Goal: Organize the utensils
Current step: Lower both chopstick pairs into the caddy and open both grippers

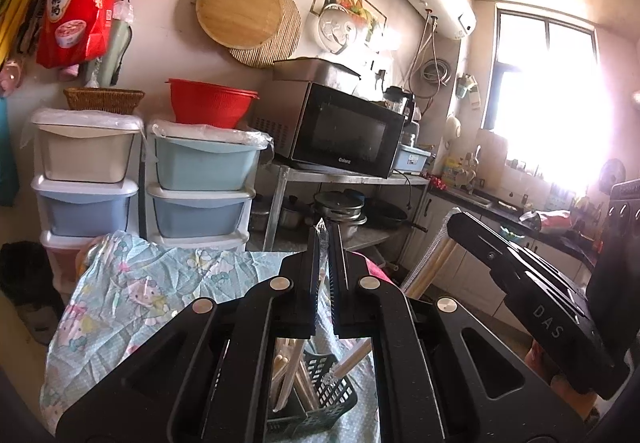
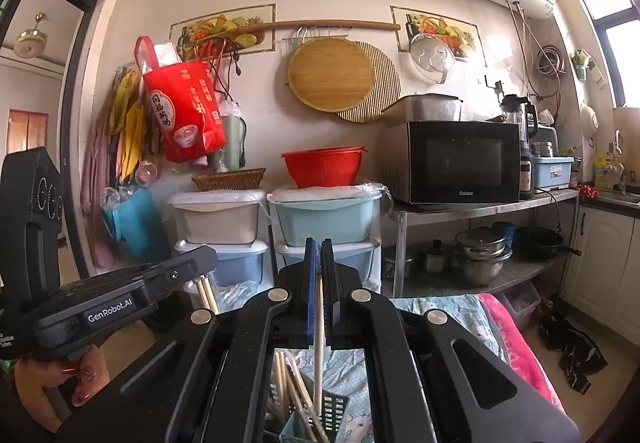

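With the left hand-held gripper [image 1: 325, 239] pinching a clear plastic wrapper [image 1: 322, 233], the right hand-held gripper [image 2: 319, 255], closed on one chopstick [image 2: 319, 327], should lower it straight into the near black basket [image 2: 334, 409] below.

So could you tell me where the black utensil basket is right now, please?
The basket sits on the patterned cloth, low and central in both views, directly under the grippers, with chopsticks standing in it.

Claws: two [image 1: 324, 243] [image 2: 318, 255] | utensil basket [image 2: 334, 413]: one | red colander [image 2: 324, 167]: one | microwave [image 2: 460, 163]: one | drawer stacks [image 2: 324, 219]: two
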